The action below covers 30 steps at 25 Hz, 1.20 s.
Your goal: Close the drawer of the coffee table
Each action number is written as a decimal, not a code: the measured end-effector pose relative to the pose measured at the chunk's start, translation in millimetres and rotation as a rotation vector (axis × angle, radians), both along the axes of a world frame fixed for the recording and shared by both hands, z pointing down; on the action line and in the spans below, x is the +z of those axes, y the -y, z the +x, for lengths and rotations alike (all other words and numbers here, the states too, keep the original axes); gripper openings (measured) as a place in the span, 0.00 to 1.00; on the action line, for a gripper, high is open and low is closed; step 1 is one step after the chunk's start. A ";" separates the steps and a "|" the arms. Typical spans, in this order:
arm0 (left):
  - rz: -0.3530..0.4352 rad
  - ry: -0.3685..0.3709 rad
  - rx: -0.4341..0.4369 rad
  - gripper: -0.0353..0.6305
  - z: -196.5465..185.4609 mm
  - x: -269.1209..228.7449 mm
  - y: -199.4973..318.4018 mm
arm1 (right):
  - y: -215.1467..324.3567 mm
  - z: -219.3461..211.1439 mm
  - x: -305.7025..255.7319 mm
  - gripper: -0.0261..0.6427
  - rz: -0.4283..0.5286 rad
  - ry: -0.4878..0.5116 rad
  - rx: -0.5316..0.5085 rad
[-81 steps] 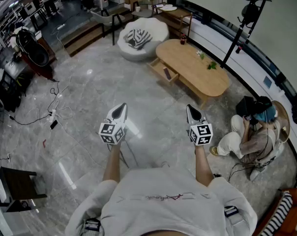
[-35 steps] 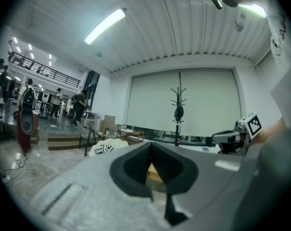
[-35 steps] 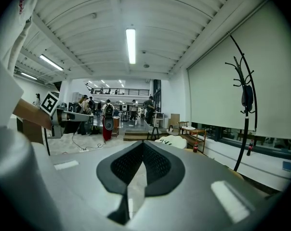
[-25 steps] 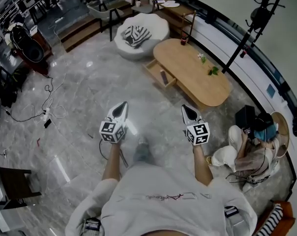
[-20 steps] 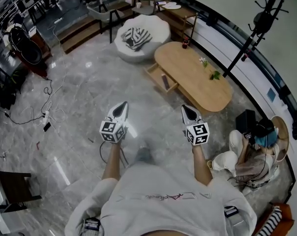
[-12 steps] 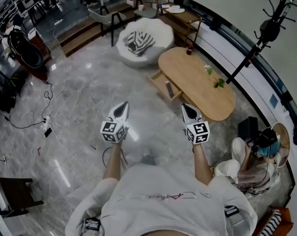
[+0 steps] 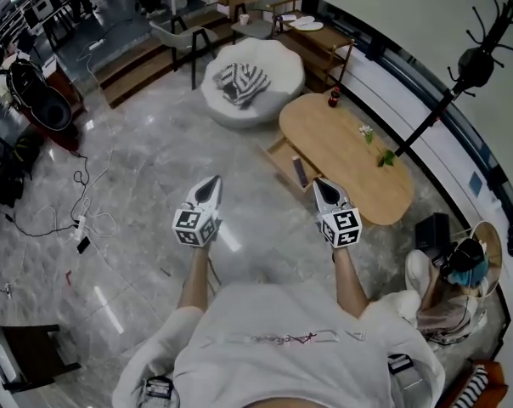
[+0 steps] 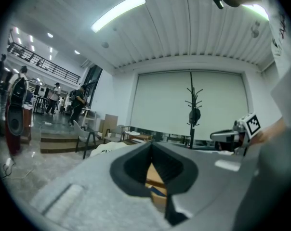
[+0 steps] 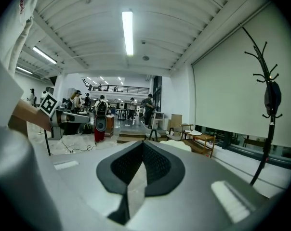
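- We see bright, even light from a long white ceiling tube lamp (image 9: 127,32).
- Glare streaks our glossy grey stone floor (image 7: 146,147).
- Fisheye bending darkens our gripper views' corners.

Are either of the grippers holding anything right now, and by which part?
Nothing is held. The left gripper and the right gripper are both shut, with nothing between their jaws.

The oval wooden coffee table (image 7: 350,151) has its drawer (image 7: 284,156) pulled out from the long side, with a dark flat thing (image 7: 301,172) inside. The drawer lies just ahead of the right gripper (image 7: 323,185) fingers, not touching them.
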State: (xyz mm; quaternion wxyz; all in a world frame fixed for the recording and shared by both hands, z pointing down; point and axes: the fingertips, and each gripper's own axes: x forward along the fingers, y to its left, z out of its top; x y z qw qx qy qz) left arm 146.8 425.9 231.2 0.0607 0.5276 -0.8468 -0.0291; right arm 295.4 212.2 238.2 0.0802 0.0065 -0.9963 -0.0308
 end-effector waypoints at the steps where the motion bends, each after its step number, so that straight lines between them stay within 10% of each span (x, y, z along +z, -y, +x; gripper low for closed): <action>1: 0.000 0.003 0.004 0.05 -8.8 -0.7 2.2 | 1.4 -8.3 -0.5 0.05 0.002 0.002 0.002; 30: -0.035 -0.012 0.058 0.05 -65.2 30.0 47.4 | 28.4 -60.8 36.8 0.05 -0.035 -0.018 0.031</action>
